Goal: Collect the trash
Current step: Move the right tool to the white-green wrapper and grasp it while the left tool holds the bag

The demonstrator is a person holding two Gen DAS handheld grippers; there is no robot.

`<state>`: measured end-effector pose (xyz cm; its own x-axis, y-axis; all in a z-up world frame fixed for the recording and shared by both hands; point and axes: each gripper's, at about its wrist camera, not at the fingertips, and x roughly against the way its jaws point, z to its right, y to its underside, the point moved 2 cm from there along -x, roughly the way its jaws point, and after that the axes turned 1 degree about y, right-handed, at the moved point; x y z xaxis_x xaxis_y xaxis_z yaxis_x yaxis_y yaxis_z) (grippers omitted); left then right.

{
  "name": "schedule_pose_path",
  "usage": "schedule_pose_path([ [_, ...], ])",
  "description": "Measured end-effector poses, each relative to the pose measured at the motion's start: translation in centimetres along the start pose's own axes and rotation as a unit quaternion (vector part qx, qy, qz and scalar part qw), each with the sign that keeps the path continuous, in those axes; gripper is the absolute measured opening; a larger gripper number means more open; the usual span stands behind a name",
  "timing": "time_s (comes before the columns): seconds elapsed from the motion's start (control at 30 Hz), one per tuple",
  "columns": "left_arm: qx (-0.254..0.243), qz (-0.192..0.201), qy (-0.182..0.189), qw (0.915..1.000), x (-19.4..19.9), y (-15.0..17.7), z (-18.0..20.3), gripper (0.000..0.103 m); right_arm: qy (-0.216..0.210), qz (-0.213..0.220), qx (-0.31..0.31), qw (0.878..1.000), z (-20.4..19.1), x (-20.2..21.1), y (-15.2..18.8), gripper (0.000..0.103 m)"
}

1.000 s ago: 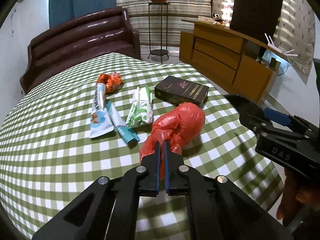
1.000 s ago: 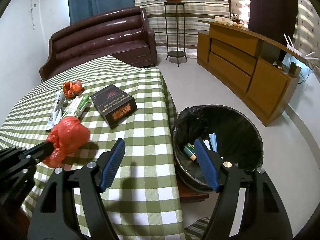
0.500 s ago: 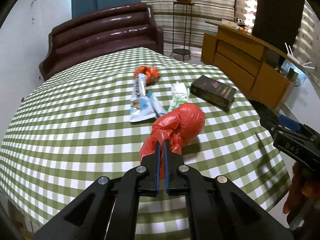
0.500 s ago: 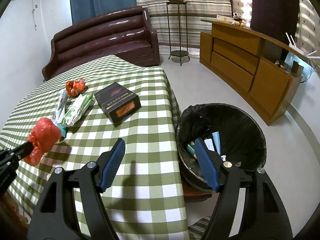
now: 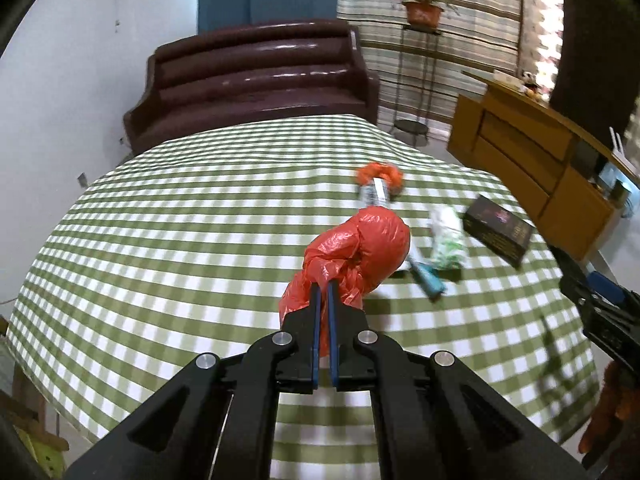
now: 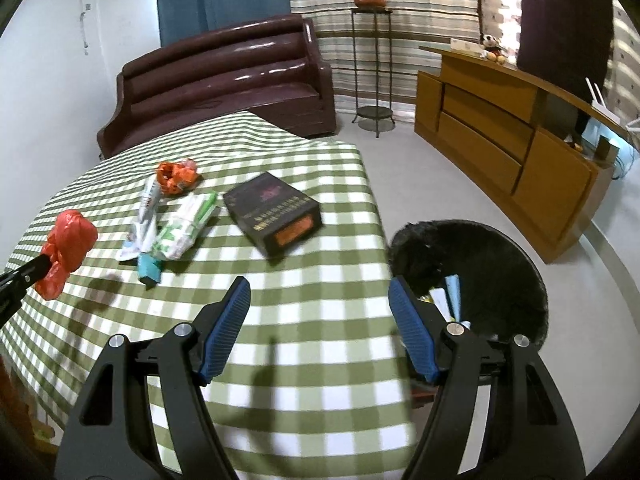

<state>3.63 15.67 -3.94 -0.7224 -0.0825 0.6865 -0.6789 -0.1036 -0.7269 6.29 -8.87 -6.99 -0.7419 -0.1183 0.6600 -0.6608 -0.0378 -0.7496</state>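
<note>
Trash — a knotted red plastic bag (image 5: 356, 252) — hangs above the green-checked tablecloth (image 5: 180, 248), pinched by its tail in the left gripper (image 5: 324, 292), whose blue pads are pressed nearly together. The bag hides most of a teal-capped tube (image 5: 428, 280) at its 3 o'clock; other wrappers beyond are blurred. Only the right wrist view shows the black-lined bin (image 6: 496, 248), standing on the floor at the table's 3 o'clock edge, contents hard to make out. The right gripper (image 6: 320, 328) holds nothing, fingers spread wide. A dark box (image 6: 272, 212) lies on the cloth near 12 o'clock from it.
</note>
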Motion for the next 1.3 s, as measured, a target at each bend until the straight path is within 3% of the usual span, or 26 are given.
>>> schedule_pose_path([
  [0.6, 0.064, 0.011, -0.051, 0.9966, -1.5, -0.8, -7.9, 0.004, -0.032, -0.005, 0.048, 0.998, -8.7, -3.0, -3.1, 0.07],
  [1.1, 0.086, 0.009, -0.047, 0.9952, -3.3, -1.2, -11.0, 0.004, 0.002, -0.054, 0.073, 0.996, -12.0, -8.0, -4.1, 0.07],
  [1.2, 0.087, 0.006, -0.044, 0.9953, -3.6, -1.2, -11.2, 0.004, 0.007, -0.063, 0.076, 0.995, -11.8, -8.4, -3.9, 0.064],
  [1.3, 0.087, 0.004, -0.041, 0.9954, -3.9, -1.2, -11.3, 0.004, 0.004, -0.072, 0.072, 0.995, -11.5, -8.7, -3.6, 0.051],
])
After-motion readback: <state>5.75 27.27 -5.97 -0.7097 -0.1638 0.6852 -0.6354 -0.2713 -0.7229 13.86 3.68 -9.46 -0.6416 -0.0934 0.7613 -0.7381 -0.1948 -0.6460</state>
